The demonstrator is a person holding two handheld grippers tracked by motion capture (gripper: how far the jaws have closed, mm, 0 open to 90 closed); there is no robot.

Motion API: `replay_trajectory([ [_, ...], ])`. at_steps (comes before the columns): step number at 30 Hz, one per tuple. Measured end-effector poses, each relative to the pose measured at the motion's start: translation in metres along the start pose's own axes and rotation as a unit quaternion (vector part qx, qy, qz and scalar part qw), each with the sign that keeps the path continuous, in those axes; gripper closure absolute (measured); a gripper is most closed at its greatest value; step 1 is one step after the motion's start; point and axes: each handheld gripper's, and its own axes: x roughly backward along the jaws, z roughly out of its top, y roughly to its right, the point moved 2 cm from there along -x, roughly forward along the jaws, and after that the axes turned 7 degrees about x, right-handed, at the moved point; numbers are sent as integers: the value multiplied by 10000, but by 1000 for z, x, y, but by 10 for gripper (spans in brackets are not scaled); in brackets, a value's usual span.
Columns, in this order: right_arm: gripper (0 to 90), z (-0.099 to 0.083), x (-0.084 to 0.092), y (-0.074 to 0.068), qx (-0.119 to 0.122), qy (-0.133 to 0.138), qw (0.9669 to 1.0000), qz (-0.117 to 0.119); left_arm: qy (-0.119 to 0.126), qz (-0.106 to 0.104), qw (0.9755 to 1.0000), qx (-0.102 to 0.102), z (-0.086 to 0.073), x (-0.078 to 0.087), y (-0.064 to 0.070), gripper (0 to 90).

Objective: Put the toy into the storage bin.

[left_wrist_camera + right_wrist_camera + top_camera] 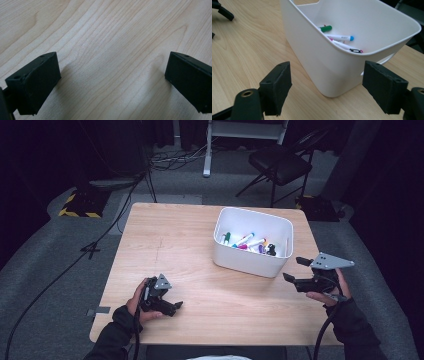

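Right tool [325, 91] is gaping empty before the white bin [329, 57] at centre frame; light, stiff, likely slippery; rim grip looks best; left tool [110, 82] is hanging open over the desk [105, 37].

A pale wooden table [165, 240] with fine grain and a smooth matt finish is seen between the left gripper's [112, 82] spread pads [35, 85], which are made of black, matt, slightly rough foam or rubber. Just beyond the right gripper's [327, 90] equally matt pads [384, 85], a white bin [322, 57] of smooth, faintly glossy plastic is seen. Glossy plastic markers [339, 38] are held inside it. A grey matt plate [330, 262] is carried on that gripper.
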Motion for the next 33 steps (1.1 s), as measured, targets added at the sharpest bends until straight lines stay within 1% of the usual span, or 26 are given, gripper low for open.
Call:
replay_trajectory([
  [2,236,-4,-1,-2,-44,-8,10000,34,-22,-37,10000,39,0,0,1,2],
  [6,235,-12,-3,-5,-56,-114,9999,16,-26,-38,10000,43,0,0,1,2],
  [8,235,-15,-4,-6,-6,-158,9999,21,-24,-38,10000,43,0,0,1,2],
  [12,235,-23,-6,-9,14,-212,9998,13,-24,-37,10000,42,0,0,1,2],
  [16,235,-31,-9,-13,4,-321,9995,17,-23,-37,10000,43,0,0,1,2],
  [19,233,-39,-10,-14,92,-464,9989,1,-22,-37,10000,44,0,0,1,2],
  [20,234,-41,-11,-15,41,-473,9989,14,-23,-38,10000,44,0,0,1,2],
  [21,234,-44,-11,-15,67,-506,9987,19,-22,-38,10000,44,0,0,1,2],
  [22,234,-46,-11,-16,-1,-508,9987,39,-24,-38,10000,43,0,0,1,2],
  [28,233,-64,-11,-18,-74,-690,9976,68,-23,-38,10000,44,0,0,1,2],
  [33,232,-80,-11,-19,-150,-773,9968,105,-24,-38,10000,44,0,0,1,2],
])
